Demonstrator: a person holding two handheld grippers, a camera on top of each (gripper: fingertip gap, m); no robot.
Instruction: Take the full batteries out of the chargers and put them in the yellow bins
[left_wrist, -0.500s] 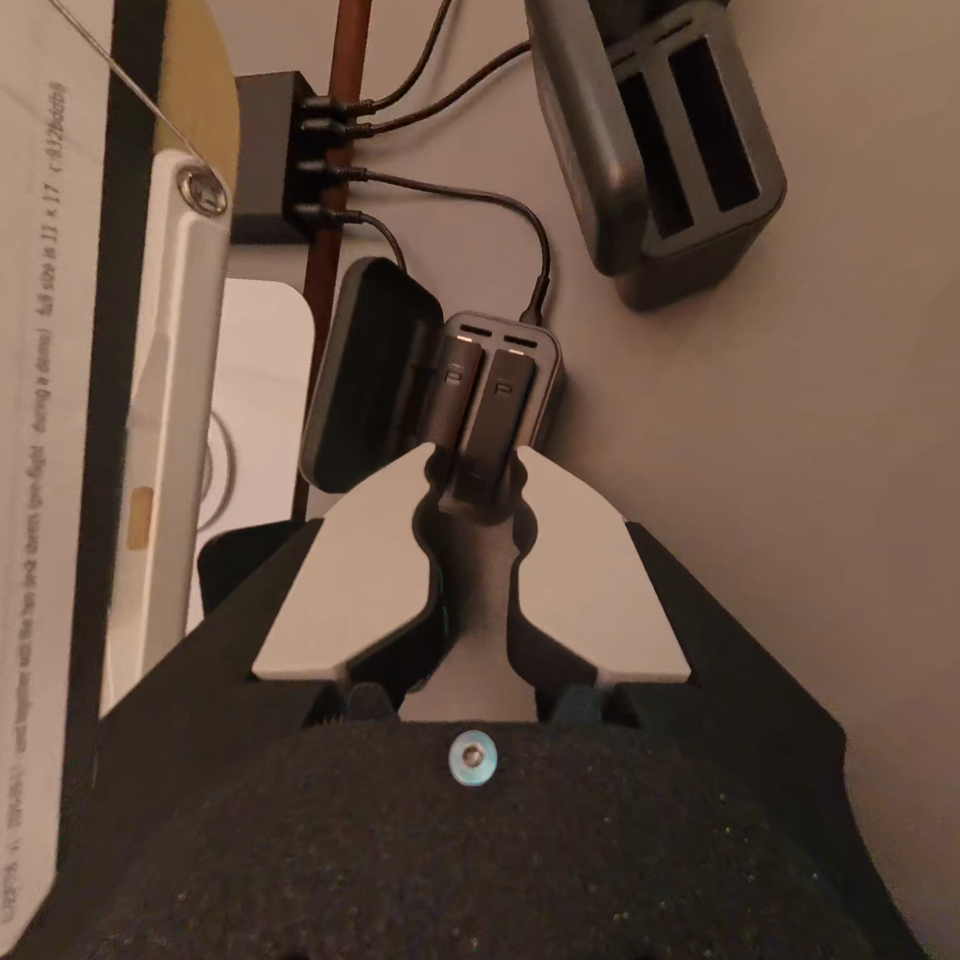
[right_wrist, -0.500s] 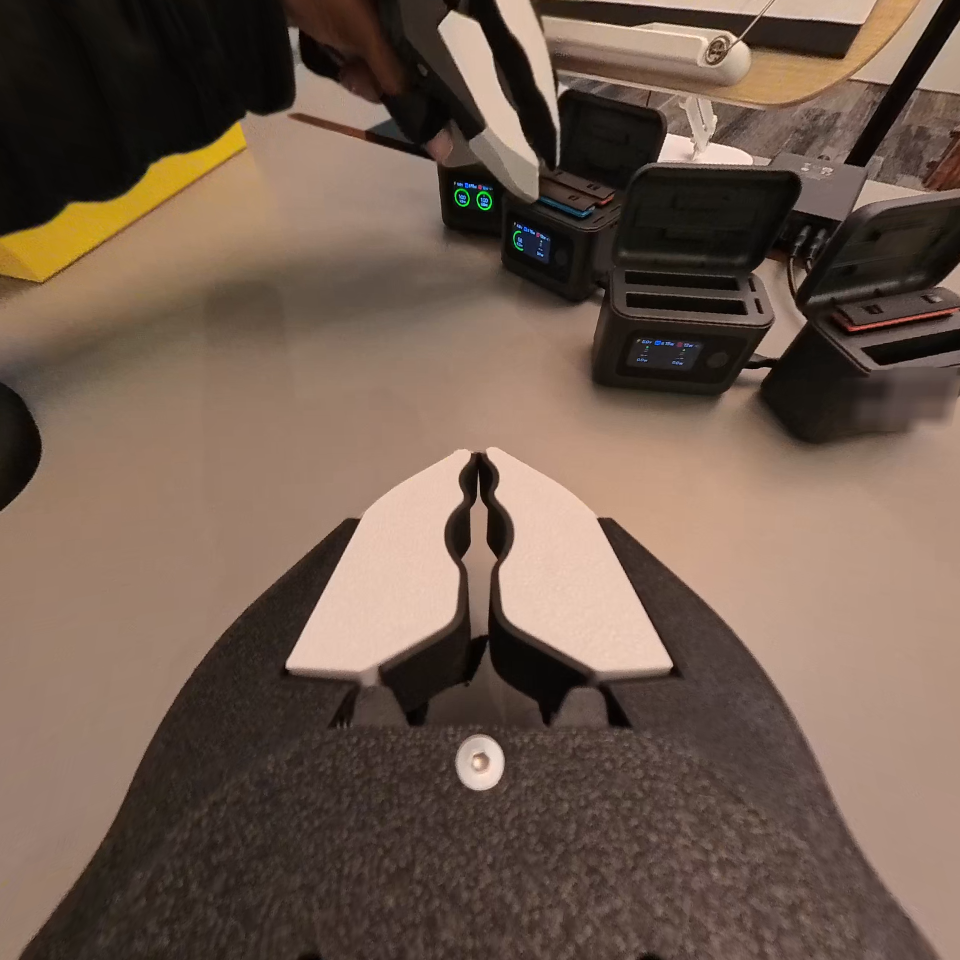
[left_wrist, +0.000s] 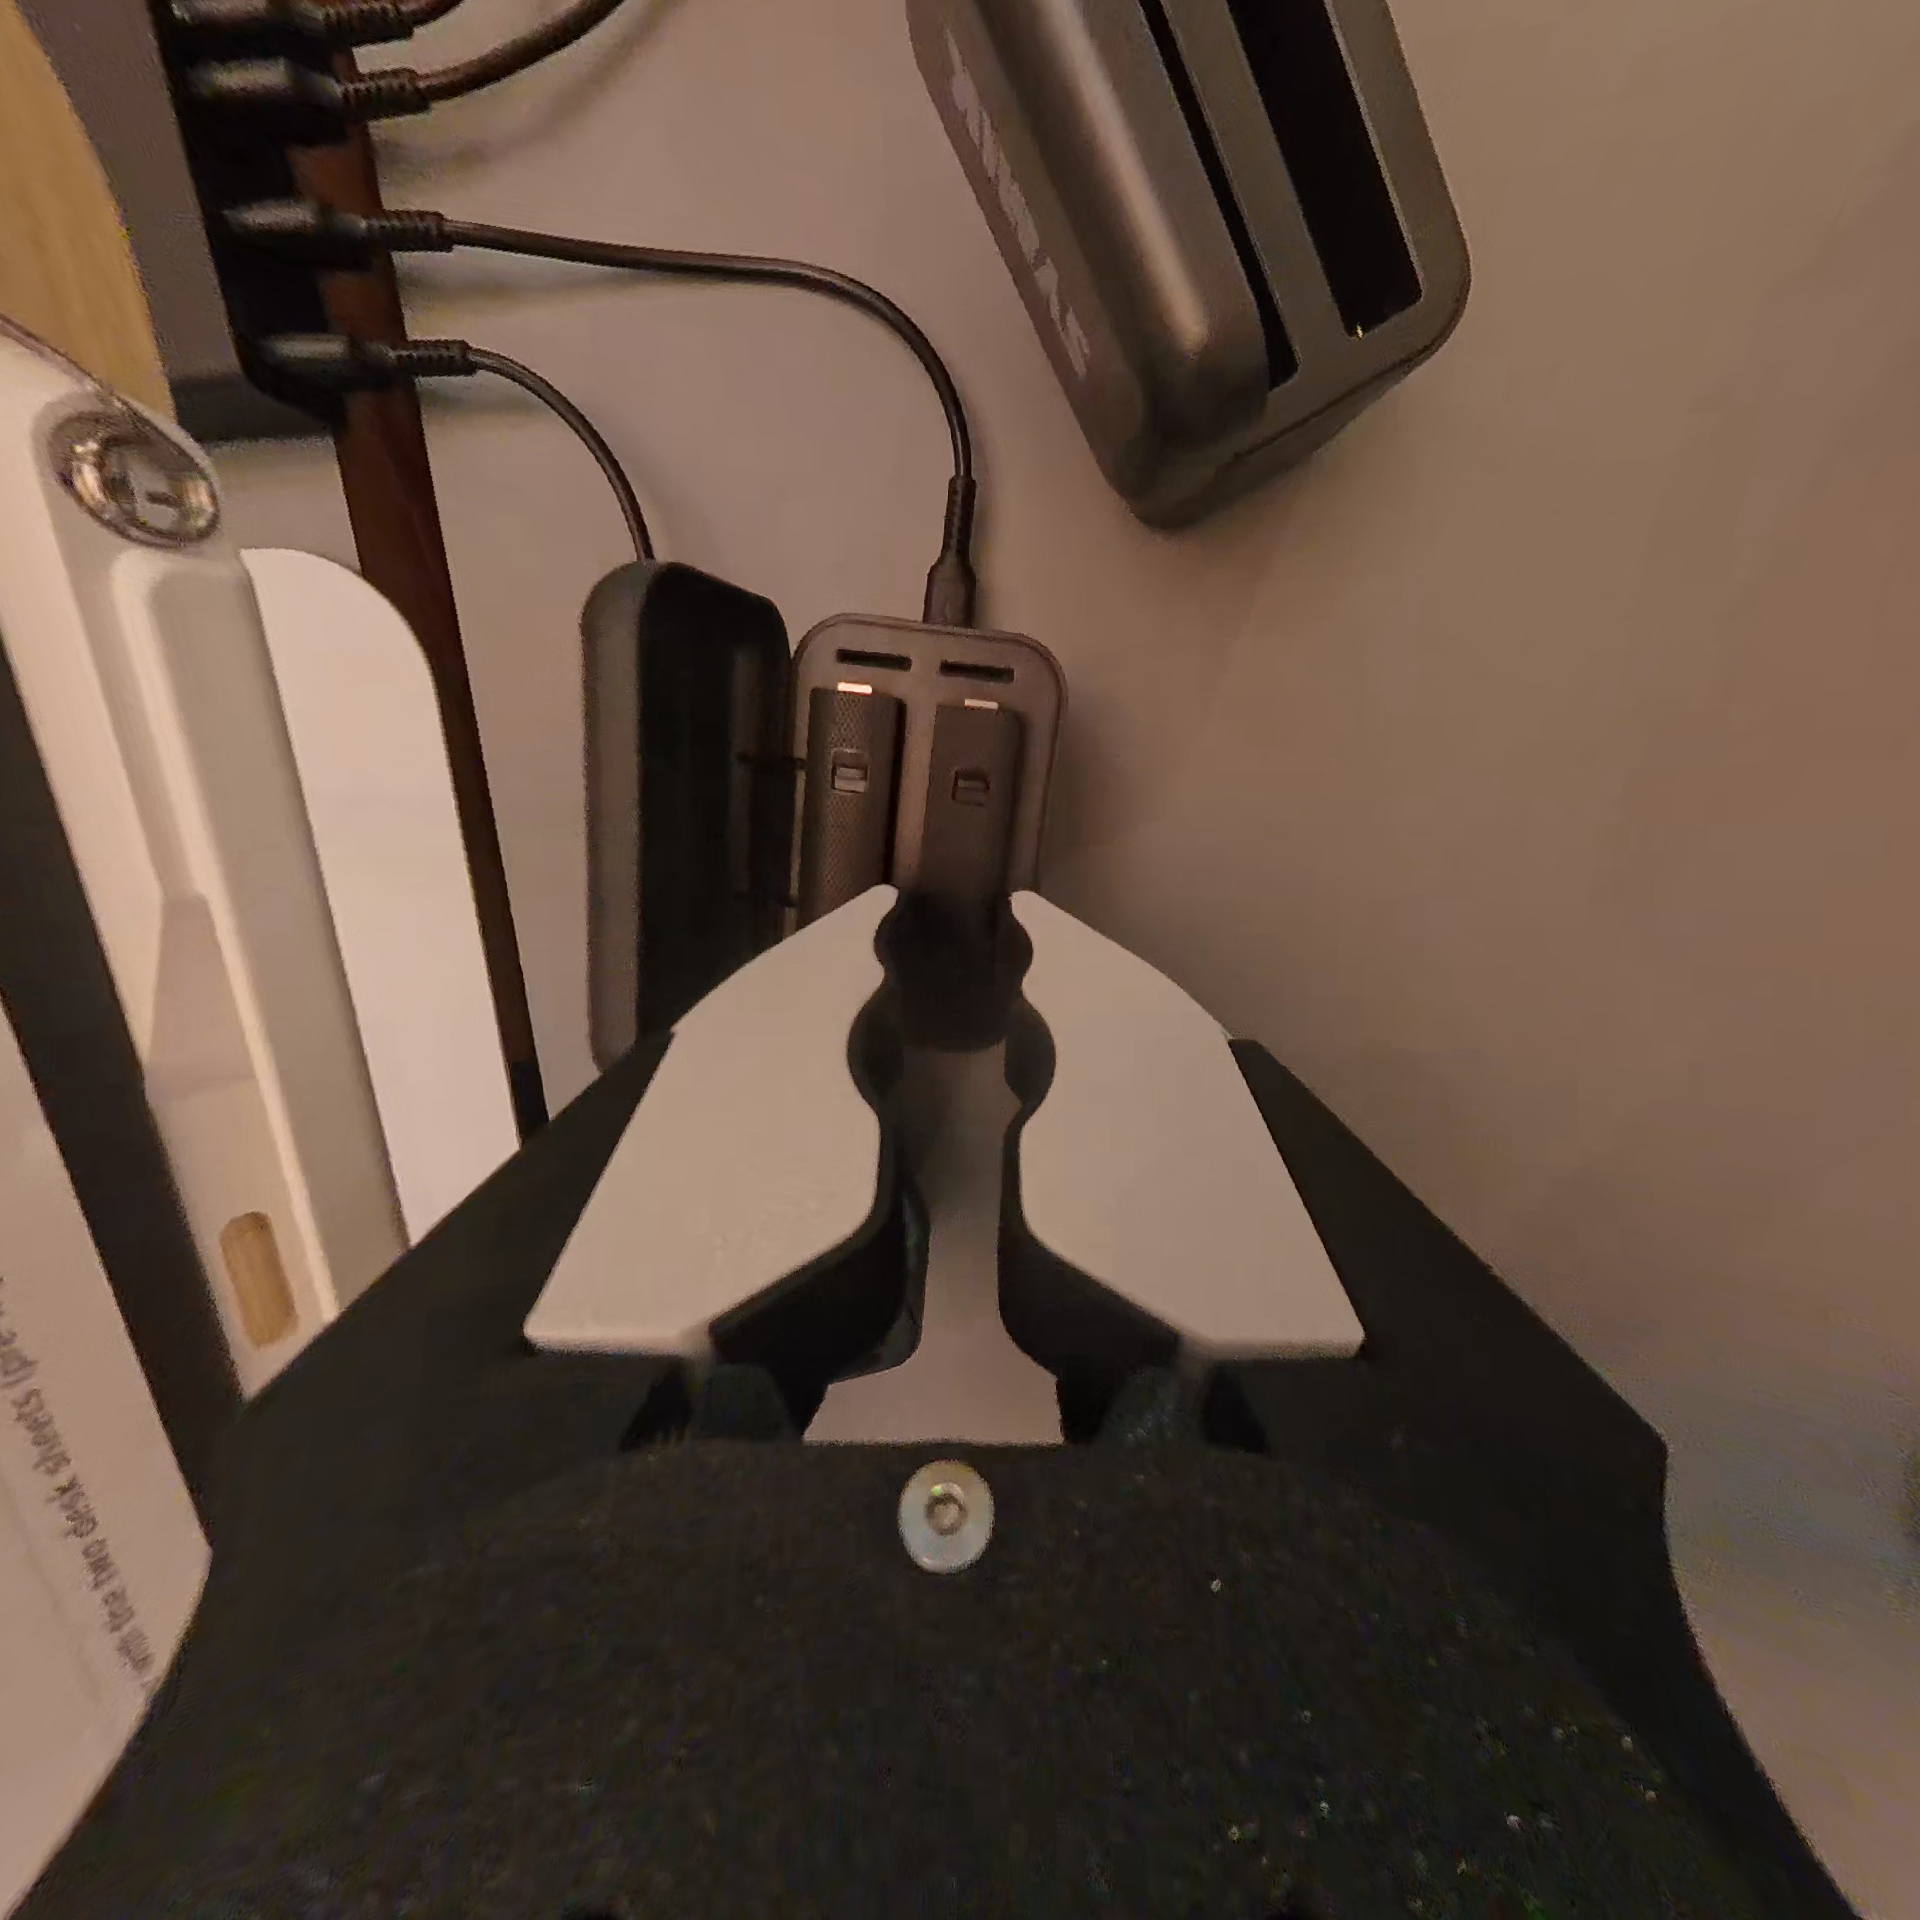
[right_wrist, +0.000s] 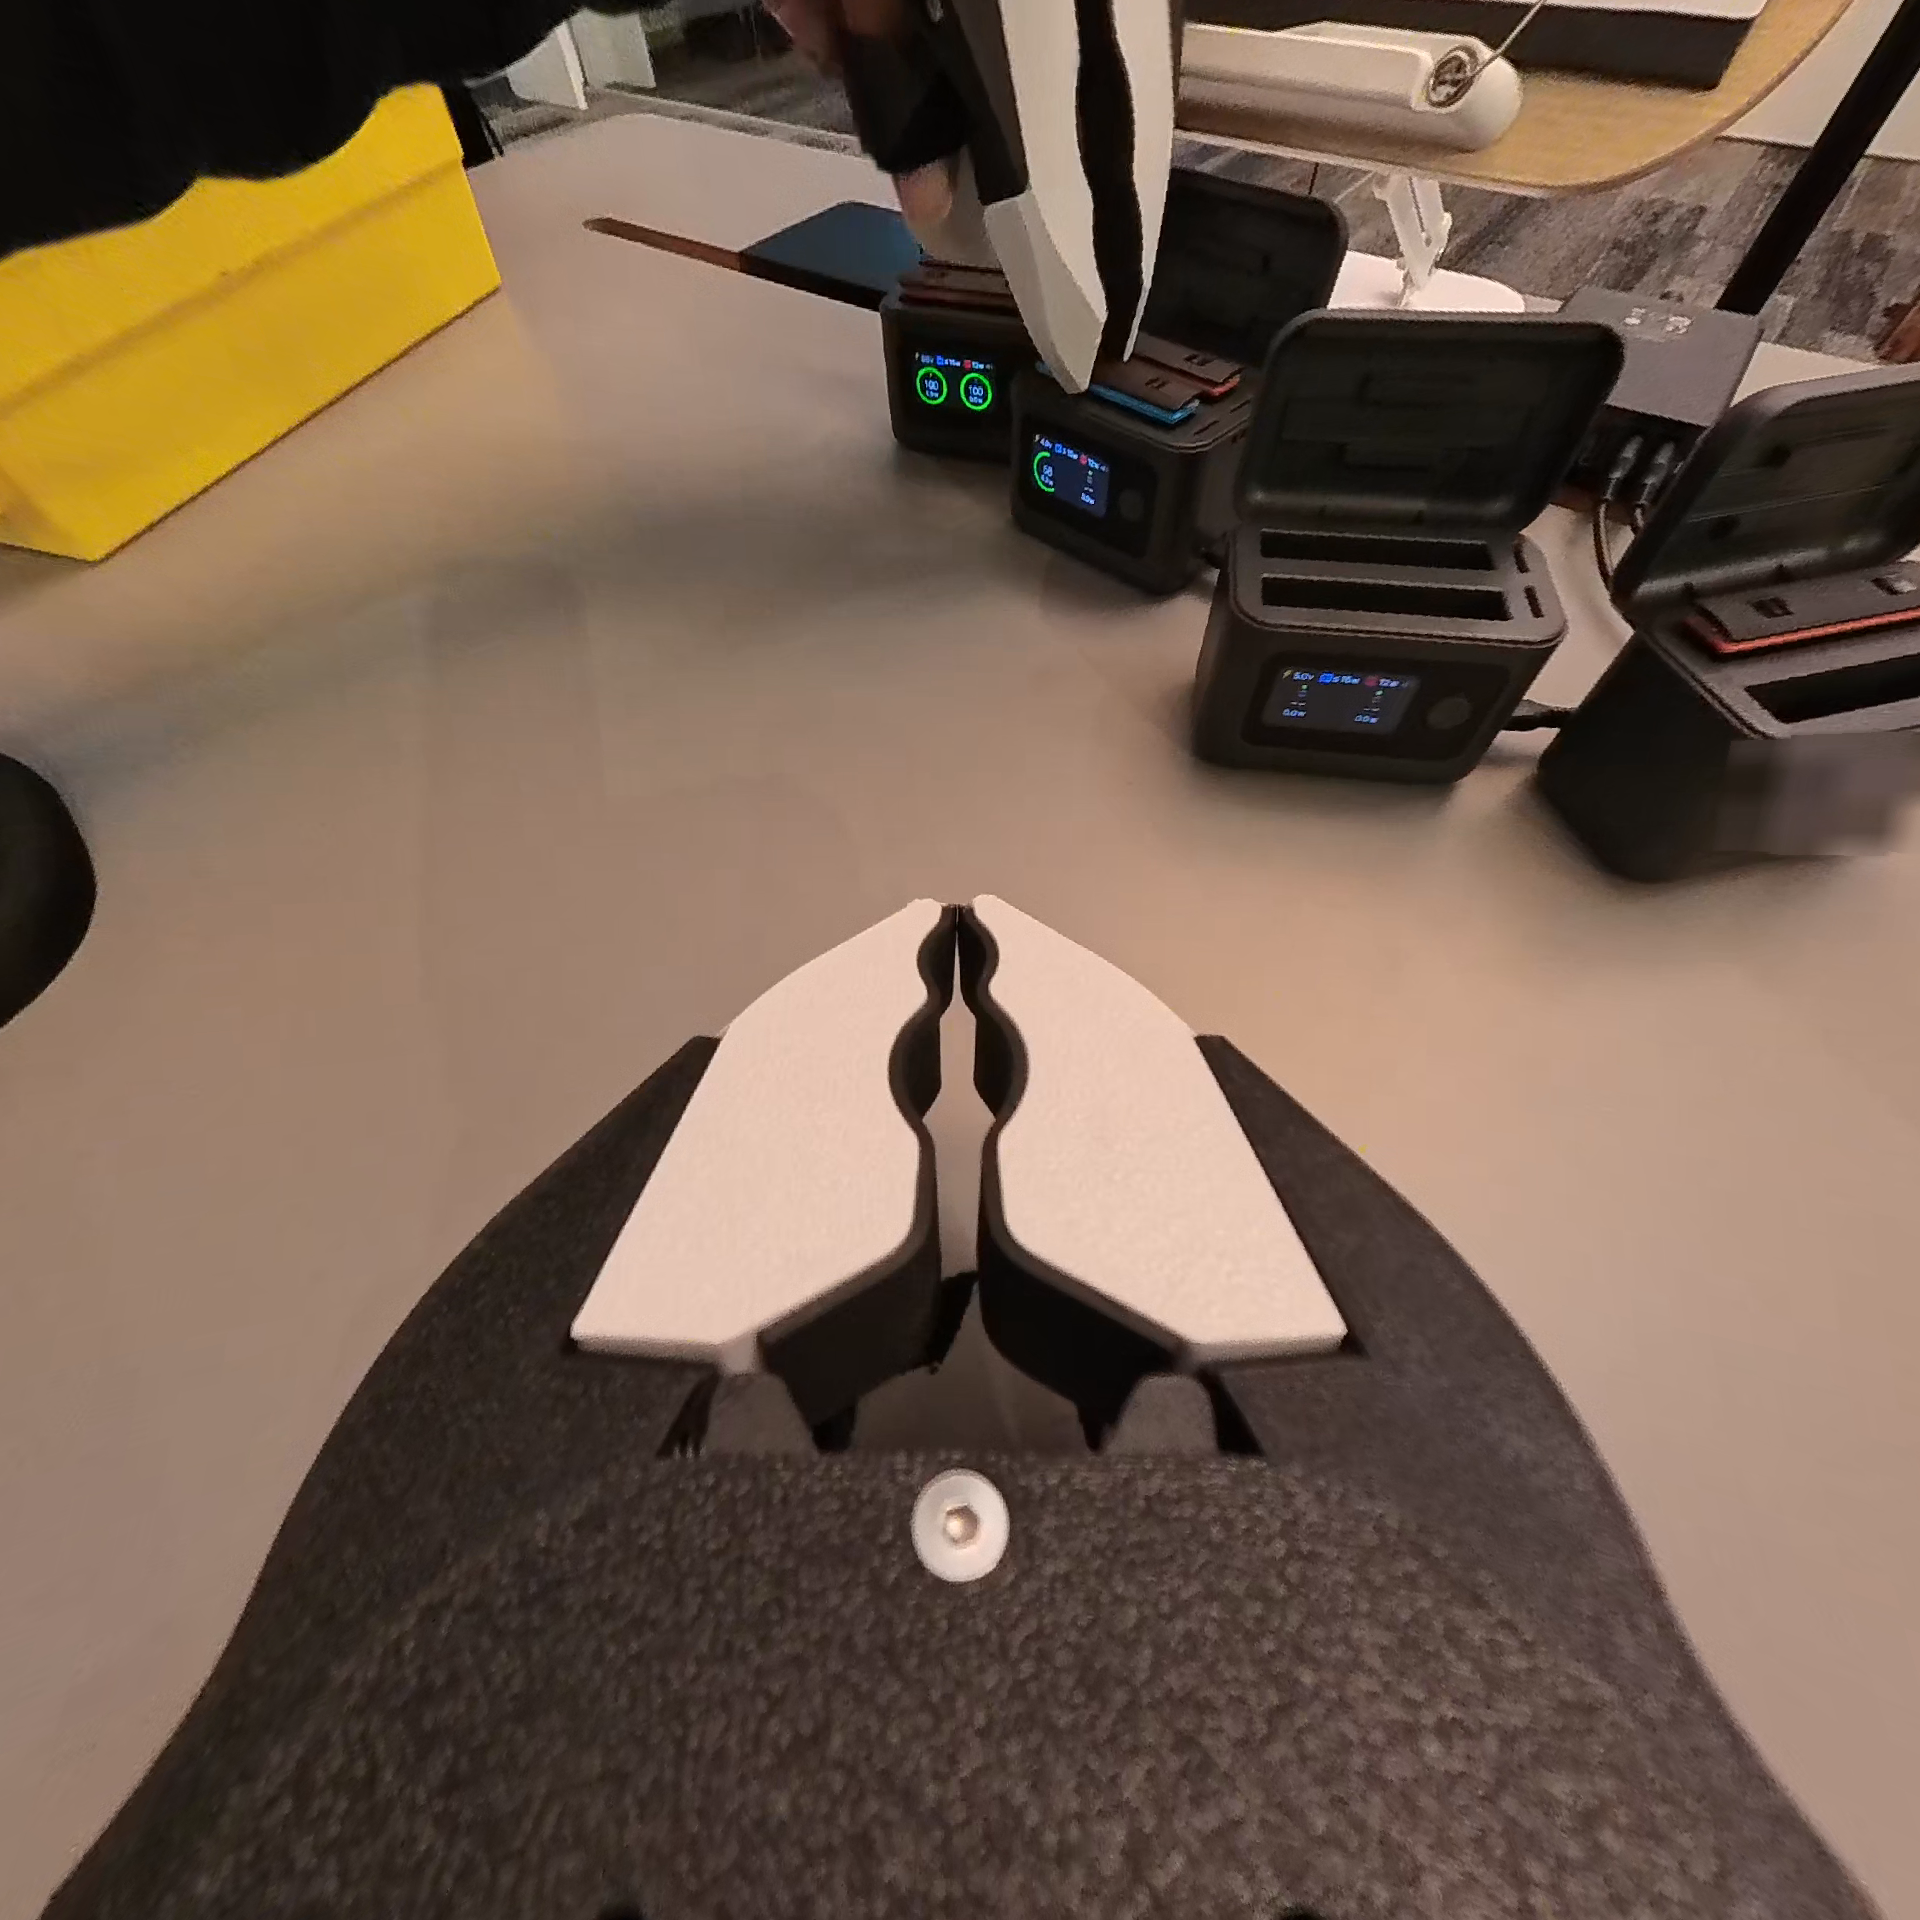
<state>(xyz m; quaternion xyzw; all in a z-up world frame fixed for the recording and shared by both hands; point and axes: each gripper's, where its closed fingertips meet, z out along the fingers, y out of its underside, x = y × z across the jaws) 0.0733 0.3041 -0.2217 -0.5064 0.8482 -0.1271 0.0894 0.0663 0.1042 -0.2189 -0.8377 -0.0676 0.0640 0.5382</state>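
Left wrist view is looking straight down on an open dark grey charger (left_wrist: 930, 769) sitting on the pale table (left_wrist: 1455, 935), its lid (left_wrist: 675, 810) swung aside to the left. Two dark, finely textured batteries are sitting side by side in its slots, each showing a small latch mark and a pale strip at its far end. The left gripper (left_wrist: 945, 904) is reaching down onto the right-hand battery (left_wrist: 971, 800), with its white fingers (left_wrist: 1122, 1101) held narrow and pressing against that battery's near end from either side; the battery is seated in the slot, perhaps raised a little, though the angle is making that hard to judge. The left-hand battery (left_wrist: 847, 800) is lying untouched just beside it. A black cable (left_wrist: 831, 281) is running from the charger's far end to a black power hub (left_wrist: 260, 208). Another open charger (left_wrist: 1247, 239) with bare slots is standing farther off.

From the right wrist view, the right gripper (right_wrist: 956, 909) is hovering above bare table with its white fingers (right_wrist: 790, 1143) pressed together and holding nothing. Four chargers are standing in a row ahead, their front screens glowing; the second charger from the left (right_wrist: 1122, 488) is the one being worked on. A yellow bin (right_wrist: 239, 343) is sitting well apart at the far left.
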